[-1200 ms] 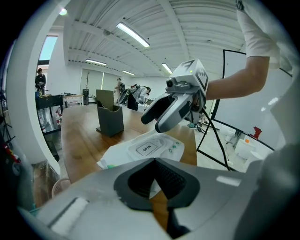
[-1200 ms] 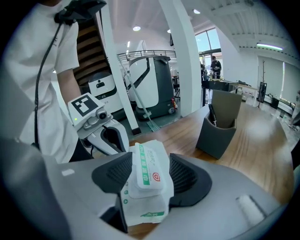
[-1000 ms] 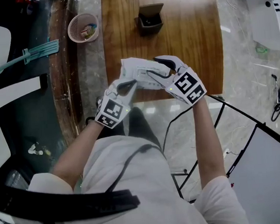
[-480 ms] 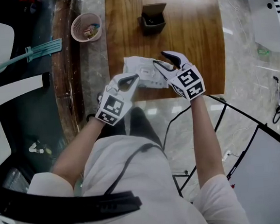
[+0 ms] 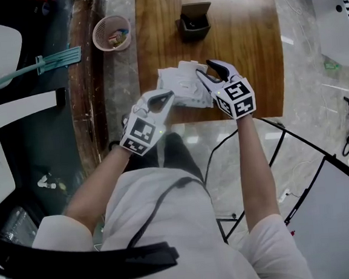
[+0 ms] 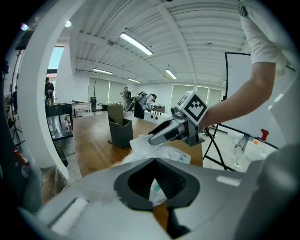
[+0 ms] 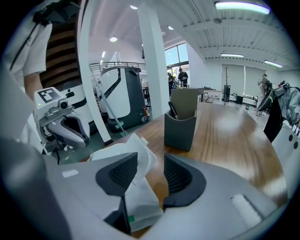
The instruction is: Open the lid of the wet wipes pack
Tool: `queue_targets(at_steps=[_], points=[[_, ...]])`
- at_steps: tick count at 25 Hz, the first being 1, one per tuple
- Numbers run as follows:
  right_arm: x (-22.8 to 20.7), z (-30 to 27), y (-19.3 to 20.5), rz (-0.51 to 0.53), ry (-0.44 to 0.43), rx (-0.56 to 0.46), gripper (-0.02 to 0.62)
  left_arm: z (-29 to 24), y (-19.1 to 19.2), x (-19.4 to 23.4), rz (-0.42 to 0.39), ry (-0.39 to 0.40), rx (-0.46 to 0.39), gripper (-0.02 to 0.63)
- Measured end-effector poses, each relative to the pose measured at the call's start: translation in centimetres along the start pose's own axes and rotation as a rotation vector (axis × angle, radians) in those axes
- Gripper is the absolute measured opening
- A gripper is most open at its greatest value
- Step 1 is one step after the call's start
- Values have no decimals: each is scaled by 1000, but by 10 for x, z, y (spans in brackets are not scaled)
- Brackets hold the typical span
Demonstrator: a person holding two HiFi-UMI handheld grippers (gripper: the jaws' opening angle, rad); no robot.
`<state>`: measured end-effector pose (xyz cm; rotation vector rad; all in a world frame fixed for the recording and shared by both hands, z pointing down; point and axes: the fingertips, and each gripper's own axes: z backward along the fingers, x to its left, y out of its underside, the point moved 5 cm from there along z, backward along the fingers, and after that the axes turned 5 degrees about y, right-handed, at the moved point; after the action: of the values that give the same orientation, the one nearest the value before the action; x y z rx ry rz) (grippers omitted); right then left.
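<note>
The white wet wipes pack (image 5: 179, 84) lies at the near edge of the wooden table (image 5: 245, 50). My left gripper (image 5: 169, 95) is shut on its near left edge; in the left gripper view a white sliver of the pack (image 6: 157, 190) shows between the pads. My right gripper (image 5: 203, 68) is at the pack's right end, open. Its jaws have just been closing. A raised white flap of the pack (image 7: 137, 152) stands between them beside the left pad (image 7: 119, 176), with a gap to the right pad (image 7: 180, 176).
A dark grey holder (image 5: 193, 20) stands further back on the table. A pink basket (image 5: 112, 33) and a teal broom (image 5: 46, 62) are on the floor at the left. A black frame stand (image 5: 283, 135) is beside my right arm.
My right gripper has rolled and sunk a little at the pack's right end, and its jaws have narrowed. The left gripper has kept its hold.
</note>
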<state>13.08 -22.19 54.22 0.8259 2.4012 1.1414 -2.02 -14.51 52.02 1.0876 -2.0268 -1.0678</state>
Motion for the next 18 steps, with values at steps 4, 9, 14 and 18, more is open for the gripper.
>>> queue_targets(at_steps=[4, 9, 14, 18], points=[[0, -1, 1, -3, 15, -1, 187, 4, 2, -3, -1, -9, 1, 5], [4, 5, -2, -2, 21, -14, 187, 9, 1, -5, -7, -14, -2, 5], [10, 17, -5, 2, 26, -32, 187, 14, -6, -9, -15, -24, -13, 5], [20, 32, -10, 1, 43, -58, 187, 22, -16, -13, -27, -35, -28, 5]])
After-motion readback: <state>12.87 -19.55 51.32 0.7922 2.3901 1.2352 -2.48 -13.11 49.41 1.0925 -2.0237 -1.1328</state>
